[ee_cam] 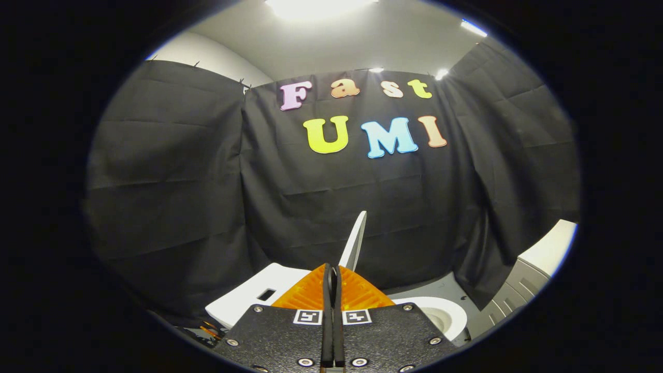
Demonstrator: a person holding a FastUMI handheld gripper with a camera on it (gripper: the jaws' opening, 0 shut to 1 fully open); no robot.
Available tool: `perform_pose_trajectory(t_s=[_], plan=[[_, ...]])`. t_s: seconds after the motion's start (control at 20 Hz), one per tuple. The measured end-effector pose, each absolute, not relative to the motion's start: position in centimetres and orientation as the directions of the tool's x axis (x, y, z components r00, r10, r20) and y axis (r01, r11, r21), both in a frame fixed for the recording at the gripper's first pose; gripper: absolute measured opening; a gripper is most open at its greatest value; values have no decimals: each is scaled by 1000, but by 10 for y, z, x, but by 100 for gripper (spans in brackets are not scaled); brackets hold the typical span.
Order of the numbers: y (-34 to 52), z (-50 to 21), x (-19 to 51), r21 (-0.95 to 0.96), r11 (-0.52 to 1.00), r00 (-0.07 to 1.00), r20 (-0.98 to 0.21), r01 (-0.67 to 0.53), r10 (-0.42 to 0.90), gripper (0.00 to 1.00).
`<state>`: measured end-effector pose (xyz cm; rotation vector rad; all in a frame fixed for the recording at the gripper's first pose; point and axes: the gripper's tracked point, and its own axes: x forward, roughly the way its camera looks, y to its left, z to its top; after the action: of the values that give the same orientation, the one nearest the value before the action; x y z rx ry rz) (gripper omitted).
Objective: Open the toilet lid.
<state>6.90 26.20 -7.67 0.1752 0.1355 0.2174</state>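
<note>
Gripper view, and we're looking out low over the toilet with the gripper (331,282) right in front of us, its two fingers pressed together with barely a sliver between them and nothing pinched in that sliver. Just beyond the fingertips, a touch to the right, the toilet lid (355,241) stands up thin and edge-on, nearly vertical, so it reads as raised already or very close to it. Whether the fingertips touch the lid's lower edge, I can't tell from here. Closed fingers make sense for this job: a narrow wedge slips under a lid and pushes it up, no pinch needed. Below and left of the fingers sits the white tank top (248,298) with a dark slot in it; below and right, the bowl's rim (440,311) curves open. A grey cabinet (523,282) stands well off to the right against the black cloth wall (171,181). My read: the lift looks nearly finished, with only a nudge left to lean it back.
</note>
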Motion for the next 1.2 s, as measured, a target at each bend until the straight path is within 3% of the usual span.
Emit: perform_pose_trajectory(t_s=[0.2, 1.2], plan=[[296, -68, 77, 34, 967, 958, -138, -251, 253, 0], [450, -73, 76, 69, 908, 891, -174, -413, 419, 0]])
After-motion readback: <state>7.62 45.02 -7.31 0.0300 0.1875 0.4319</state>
